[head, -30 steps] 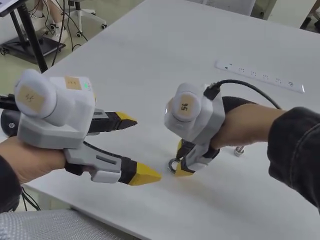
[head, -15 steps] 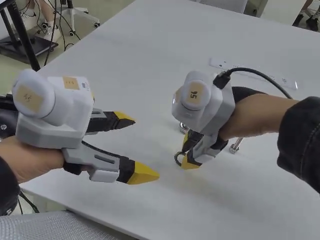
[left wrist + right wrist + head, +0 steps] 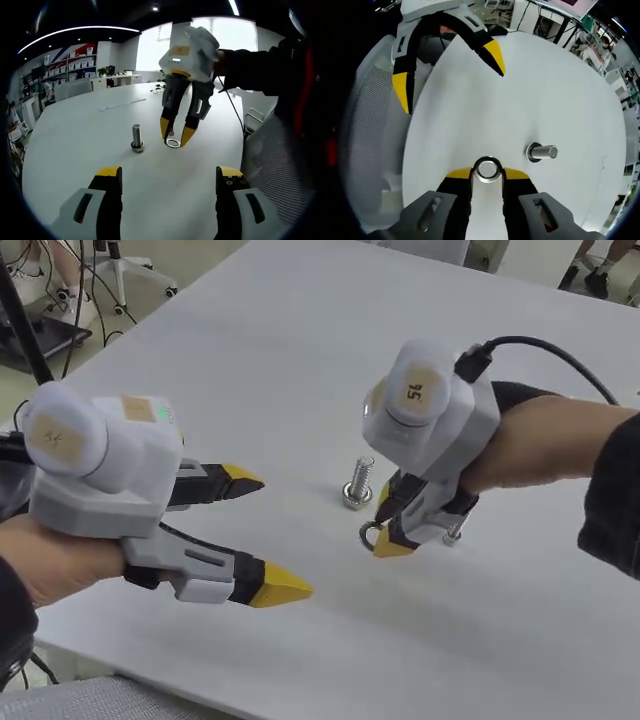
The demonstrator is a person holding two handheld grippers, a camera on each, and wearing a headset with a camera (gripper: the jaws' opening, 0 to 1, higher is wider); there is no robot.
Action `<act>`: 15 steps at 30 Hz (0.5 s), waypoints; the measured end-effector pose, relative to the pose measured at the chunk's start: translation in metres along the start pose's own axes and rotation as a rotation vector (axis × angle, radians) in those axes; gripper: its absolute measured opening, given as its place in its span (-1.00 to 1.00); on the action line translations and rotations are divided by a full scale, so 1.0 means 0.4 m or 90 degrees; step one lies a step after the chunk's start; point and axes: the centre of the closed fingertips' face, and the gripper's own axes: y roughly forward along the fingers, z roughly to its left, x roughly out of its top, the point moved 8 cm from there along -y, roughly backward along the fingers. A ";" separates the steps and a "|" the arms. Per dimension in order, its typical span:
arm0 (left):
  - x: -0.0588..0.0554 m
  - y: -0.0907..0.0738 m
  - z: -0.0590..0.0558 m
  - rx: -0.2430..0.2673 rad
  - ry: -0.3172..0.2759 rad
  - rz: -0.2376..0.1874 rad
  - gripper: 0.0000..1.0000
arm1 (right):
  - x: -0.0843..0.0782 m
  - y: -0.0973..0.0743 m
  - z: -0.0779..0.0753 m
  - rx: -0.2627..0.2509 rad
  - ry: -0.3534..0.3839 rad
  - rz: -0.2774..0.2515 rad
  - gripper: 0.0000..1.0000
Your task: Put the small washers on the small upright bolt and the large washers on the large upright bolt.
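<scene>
The right gripper (image 3: 385,532) hangs just above the surface (image 3: 300,360). Its fingers (image 3: 393,548) pinch a washer (image 3: 487,159) by the rim, and the ring is held roughly flat with its hole unobstructed. The thick bolt (image 3: 358,483) stands on its head close by. It is between 11 and 12 o'clock from the washer in the head view, and near 3 o'clock from it in the right gripper view. A thinner bolt (image 3: 455,531) peeks out at the right gripper's 3 o'clock, mostly hidden behind it. The left gripper (image 3: 268,533) sits at 9 o'clock with its fingers spread wide and holding nothing.

The ring looks wide enough for the thick bolt, so that is the likely target. To do the step well:
- Lift the washer above the bolt's top.
- Line the hole over the shaft, using the right gripper view.
- Level the ring and lower it until the threads are inside.
- Only then let the fingers part.

Coming in sideways risks knocking the bolt over.
</scene>
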 end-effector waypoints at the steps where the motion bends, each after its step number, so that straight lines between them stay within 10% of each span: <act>1: 0.000 0.001 0.001 0.001 0.000 0.000 0.52 | 0.000 -0.008 -0.001 -0.001 0.002 -0.001 -0.53; 15: -0.011 0.010 0.022 0.009 -0.011 0.001 0.52 | 0.007 -0.088 -0.044 -0.040 0.005 -0.020 -0.53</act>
